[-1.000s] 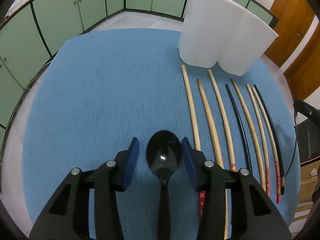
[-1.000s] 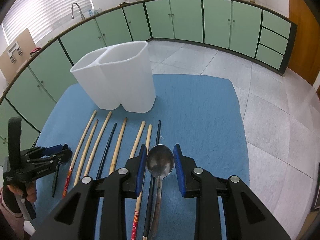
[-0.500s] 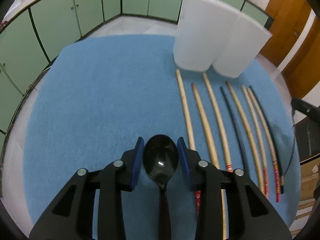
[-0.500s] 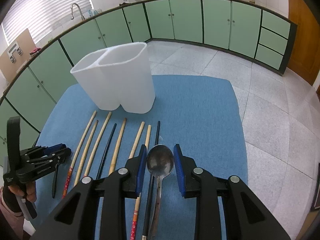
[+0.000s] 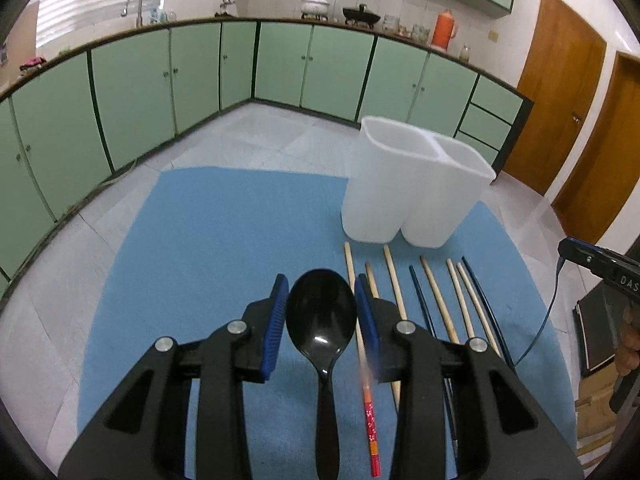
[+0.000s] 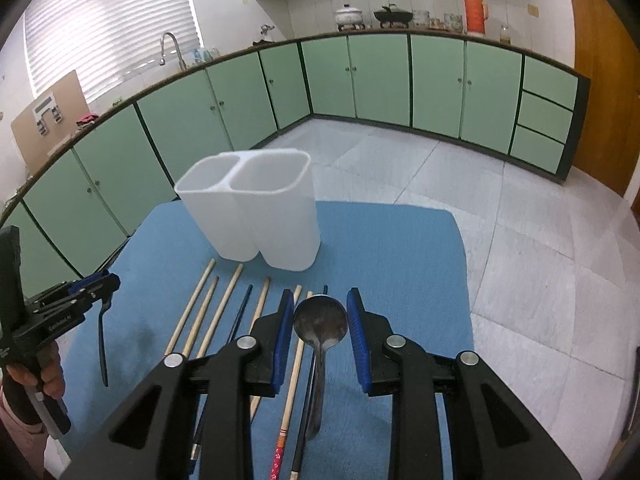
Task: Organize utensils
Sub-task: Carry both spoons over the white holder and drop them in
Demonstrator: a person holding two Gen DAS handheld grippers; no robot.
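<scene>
Two spoons are up off the blue mat (image 5: 208,240) that covers the tabletop, one in each of our tongs. Our left tongs (image 5: 321,312) are clenched on the black spoon (image 5: 321,320), its bowl pinched between the blue pads with the handle running back toward the camera; in the right wrist view the same spoon hangs from those tongs with its handle pointing down, clear of the mat. Our right tongs (image 6: 320,322) grip the metal spoon (image 6: 320,324) the same way, bowl forward between the pads, handle trailing back under them.

Eight chopsticks (image 6: 224,312) lie side by side on the mat, roughly parallel, most of pale wood and two dark; several show red decorated ends nearest us. Just beyond their far tips stands the white utensil holder (image 6: 260,216), upright, with two open compartments side by side. We see nothing in either compartment from here. Green cabinets (image 6: 380,80) line the walls behind.
</scene>
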